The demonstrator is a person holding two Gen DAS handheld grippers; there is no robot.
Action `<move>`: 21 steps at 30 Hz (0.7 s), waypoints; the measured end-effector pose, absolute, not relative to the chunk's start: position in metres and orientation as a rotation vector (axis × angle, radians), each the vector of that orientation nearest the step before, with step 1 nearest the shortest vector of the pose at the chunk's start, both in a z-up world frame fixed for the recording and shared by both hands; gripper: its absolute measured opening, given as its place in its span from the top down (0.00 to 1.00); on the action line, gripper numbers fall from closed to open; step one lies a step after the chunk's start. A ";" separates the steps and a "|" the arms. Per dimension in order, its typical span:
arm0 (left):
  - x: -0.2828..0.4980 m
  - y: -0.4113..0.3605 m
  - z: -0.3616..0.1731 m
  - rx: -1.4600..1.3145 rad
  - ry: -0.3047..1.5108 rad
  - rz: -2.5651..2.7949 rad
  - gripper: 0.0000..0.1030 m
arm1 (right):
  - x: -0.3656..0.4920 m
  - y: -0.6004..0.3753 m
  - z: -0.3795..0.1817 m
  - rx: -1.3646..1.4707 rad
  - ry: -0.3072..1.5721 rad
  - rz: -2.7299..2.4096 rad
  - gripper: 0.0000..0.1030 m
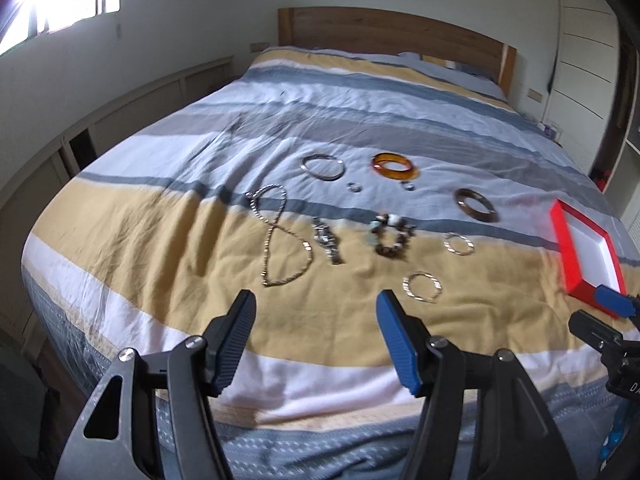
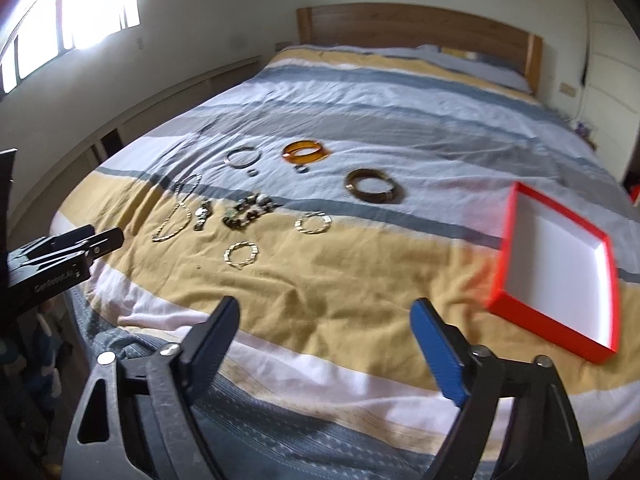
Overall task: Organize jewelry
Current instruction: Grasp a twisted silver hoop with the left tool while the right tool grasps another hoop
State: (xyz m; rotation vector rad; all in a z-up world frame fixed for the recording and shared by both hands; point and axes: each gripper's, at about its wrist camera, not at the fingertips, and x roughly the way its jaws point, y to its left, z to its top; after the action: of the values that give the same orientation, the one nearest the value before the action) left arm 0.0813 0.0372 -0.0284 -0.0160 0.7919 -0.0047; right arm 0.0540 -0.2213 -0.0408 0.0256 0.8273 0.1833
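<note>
Jewelry lies spread on the striped bedspread: an orange bangle, a dark brown bangle, a thin silver bangle, a chain necklace, a watch, a beaded bracelet, two gold link bracelets and two small rings. An empty red box with a white inside sits at the right. My left gripper and right gripper are both open and empty above the bed's near edge.
A wooden headboard and pillows are at the far end. A low wall ledge runs along the left under a bright window. Wardrobe doors stand at the right. The left gripper shows at the left of the right wrist view.
</note>
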 end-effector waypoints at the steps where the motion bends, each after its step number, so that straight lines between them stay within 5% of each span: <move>1: 0.085 0.040 -0.030 -0.022 0.796 -0.005 0.41 | 0.059 -0.219 -0.043 0.031 0.836 0.206 0.22; 5: 0.109 0.054 -0.037 -0.044 0.809 0.008 0.41 | 0.081 -0.205 -0.054 0.059 0.876 0.322 0.30; 12: 0.143 0.069 -0.049 -0.075 0.830 0.025 0.41 | 0.123 -0.189 -0.070 0.052 0.898 0.399 0.56; 21: 0.149 0.021 -0.076 -0.115 0.918 -0.144 0.41 | 0.173 -0.201 -0.094 0.070 0.927 0.374 0.57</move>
State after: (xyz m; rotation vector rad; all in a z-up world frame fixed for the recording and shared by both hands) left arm 0.1487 0.0212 -0.0761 -0.1145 0.9182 -0.1439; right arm 0.1726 -0.2010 -0.0942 0.0698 0.9273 0.3736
